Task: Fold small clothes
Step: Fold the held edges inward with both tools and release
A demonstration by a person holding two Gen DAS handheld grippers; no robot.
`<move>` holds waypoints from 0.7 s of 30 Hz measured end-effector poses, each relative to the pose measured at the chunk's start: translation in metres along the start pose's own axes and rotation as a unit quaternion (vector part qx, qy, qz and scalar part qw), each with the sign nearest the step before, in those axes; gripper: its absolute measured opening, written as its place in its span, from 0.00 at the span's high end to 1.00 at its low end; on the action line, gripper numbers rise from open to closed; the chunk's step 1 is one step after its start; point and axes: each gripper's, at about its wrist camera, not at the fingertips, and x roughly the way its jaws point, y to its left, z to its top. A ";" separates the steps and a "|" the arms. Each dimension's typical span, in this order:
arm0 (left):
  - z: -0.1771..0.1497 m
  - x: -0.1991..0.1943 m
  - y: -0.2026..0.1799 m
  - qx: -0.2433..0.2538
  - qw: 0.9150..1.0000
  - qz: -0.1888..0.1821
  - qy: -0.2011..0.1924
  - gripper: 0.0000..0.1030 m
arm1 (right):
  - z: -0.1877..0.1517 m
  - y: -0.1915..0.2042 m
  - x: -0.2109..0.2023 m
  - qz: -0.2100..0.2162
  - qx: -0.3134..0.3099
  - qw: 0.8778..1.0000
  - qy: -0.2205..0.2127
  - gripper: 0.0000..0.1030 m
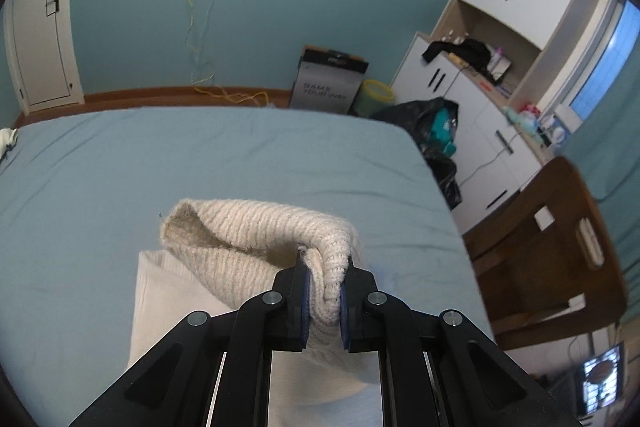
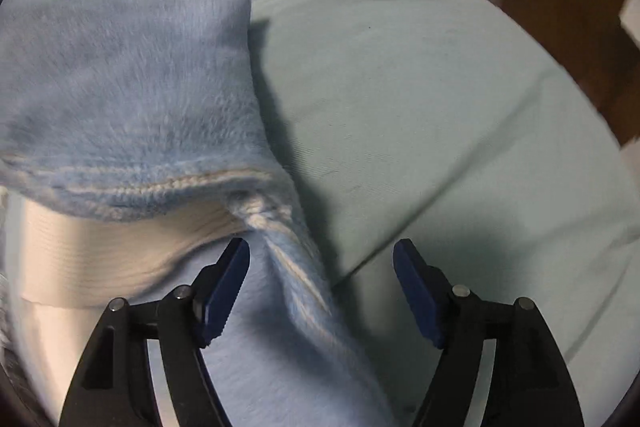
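Note:
My left gripper (image 1: 324, 263) is shut on a fold of a cream knitted garment (image 1: 256, 227) and holds it above the blue bed sheet (image 1: 200, 155). The garment's open cuff sticks out to the left, and a paler ribbed part (image 1: 168, 291) hangs below it. In the right wrist view my right gripper (image 2: 322, 251) stands open, pointing steeply down at the bed (image 2: 420, 107). A fuzzy light-blue garment (image 2: 128, 87) lies at the left. A strip of it runs down between the jaws, nearer the left pad (image 2: 224, 291), and neither pad presses on it. A white ribbed cloth (image 2: 100, 247) shows under the blue one.
A brown wooden chair (image 1: 552, 247) stands by the bed's right side. Beyond the bed's far right corner are a black bag (image 1: 432, 123), white cabinets (image 1: 480, 99), a green bin (image 1: 376, 95) and a dark box (image 1: 328, 83). A small white item (image 1: 8, 141) lies at the bed's left edge.

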 end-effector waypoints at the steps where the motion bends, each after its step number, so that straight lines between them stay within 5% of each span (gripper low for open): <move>1: 0.005 -0.003 0.004 -0.004 1.000 -0.002 0.000 0.90 | -0.002 -0.003 -0.007 0.010 0.009 1.000 -0.007 0.31; 5: 0.007 -0.002 0.044 -0.033 0.999 0.029 0.020 0.90 | -0.008 -0.004 -0.010 0.024 0.002 0.999 -0.022 0.31; 9: -0.027 0.032 0.114 -0.065 0.993 0.083 0.059 0.90 | 0.001 -0.010 0.015 0.009 -0.030 1.000 0.003 0.31; 12: -0.075 0.072 0.184 -0.131 0.984 0.047 0.109 0.87 | 0.008 -0.005 0.023 0.024 -0.039 0.999 0.010 0.31; 13: -0.099 0.082 0.213 -0.195 0.972 0.021 0.132 0.83 | 0.020 -0.011 0.021 0.034 -0.036 0.999 0.010 0.31; 15: -0.137 0.091 0.249 -0.275 0.949 -0.002 0.155 0.64 | 0.019 -0.024 0.013 0.062 -0.031 0.998 0.001 0.31; 16: -0.150 0.091 0.253 -0.276 0.948 -0.003 0.159 0.40 | 0.020 -0.028 0.006 0.068 -0.042 0.997 -0.021 0.31; 17: -0.162 0.085 0.255 -0.258 0.954 0.005 0.149 0.17 | 0.026 -0.024 -0.002 0.059 -0.057 0.996 -0.041 0.31; 21: -0.186 0.061 0.239 -0.185 0.978 0.028 0.096 0.07 | 0.039 -0.010 0.009 0.031 -0.121 0.990 -0.058 0.31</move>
